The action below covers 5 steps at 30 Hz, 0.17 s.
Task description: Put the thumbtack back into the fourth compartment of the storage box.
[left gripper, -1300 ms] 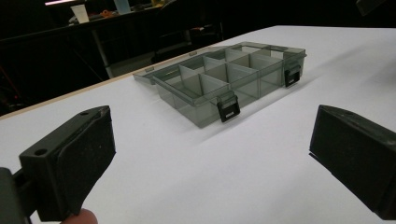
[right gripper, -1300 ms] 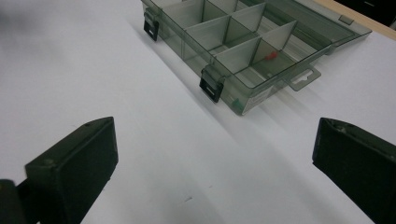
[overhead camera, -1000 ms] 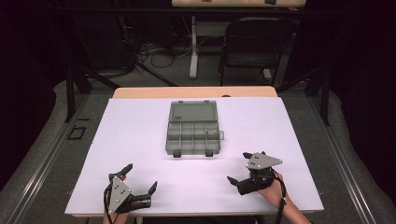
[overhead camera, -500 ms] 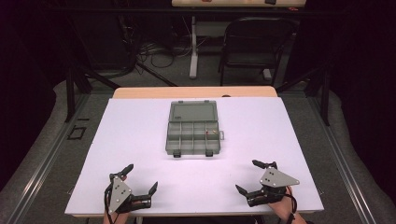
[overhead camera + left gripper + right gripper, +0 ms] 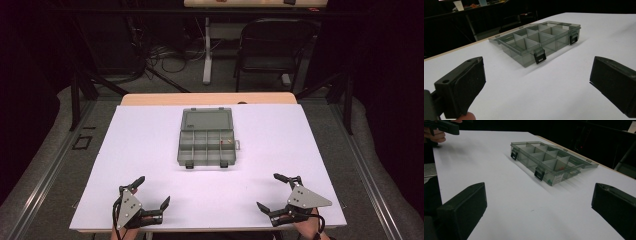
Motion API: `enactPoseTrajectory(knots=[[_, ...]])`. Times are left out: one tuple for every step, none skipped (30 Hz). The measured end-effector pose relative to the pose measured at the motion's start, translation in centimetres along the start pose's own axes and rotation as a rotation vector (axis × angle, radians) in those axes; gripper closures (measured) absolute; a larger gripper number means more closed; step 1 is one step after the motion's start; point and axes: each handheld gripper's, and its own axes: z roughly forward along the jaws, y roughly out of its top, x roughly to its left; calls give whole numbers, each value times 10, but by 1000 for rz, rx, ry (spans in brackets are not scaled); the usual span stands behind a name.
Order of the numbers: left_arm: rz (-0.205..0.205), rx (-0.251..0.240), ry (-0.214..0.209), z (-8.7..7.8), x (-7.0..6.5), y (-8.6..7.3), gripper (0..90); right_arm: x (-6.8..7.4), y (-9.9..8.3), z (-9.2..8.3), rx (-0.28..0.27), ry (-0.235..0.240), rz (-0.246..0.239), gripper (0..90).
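Nearest the table's front edge, both grippers are seen with jaws spread wide and nothing held. The left gripper [image 5: 150, 192] is recorded low at the near-left corner of the white table [image 5: 325, 150]; the right gripper [image 5: 270, 192] is at the near-right corner. Bare white surface lies between each gripper and the work.

Further out, the compartment box [image 5: 206, 144] is noted on the table's midline, well apart from both grippers. It lies forward and to the right of the left gripper, forward and to the left of the right gripper. Its lid [image 5: 207, 120] is laid open flat on the far side, and the two black latches [image 5: 189, 164] face the person. The divided tray is roughly as wide as it is deep; with the lid laid back, the long axis runs near to far.

A small red item [image 5: 561, 167] is noted in a compartment on the right side of the tray, in the row next to the lid; what it is cannot be told. Neither gripper is judged clearly nearer; the two stand about equally far from the box. The right gripper is judged better placed for that compartment, the left for steadying the near-left corner.

Beyond the table, a dark chair [image 5: 274, 42] is seen.
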Motion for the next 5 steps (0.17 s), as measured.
enactPoseTrajectory(knots=[[4, 0, -1, 0, 0, 0, 0, 0, 0, 0, 1, -4, -1, 0], [5, 1, -2, 0, 0, 0, 0, 0, 0, 1, 1, -3, 0, 0], [5, 0, -3, 0, -1, 0, 0, 0, 0, 1, 2, -3, -2, 0], [5, 1, -3, 0, -1, 0, 0, 0, 0, 1, 4, -7, -3, 0], [7, 0, -3, 1, -1, 1, 0, 0, 0, 1, 0, -6, -5, 0]])
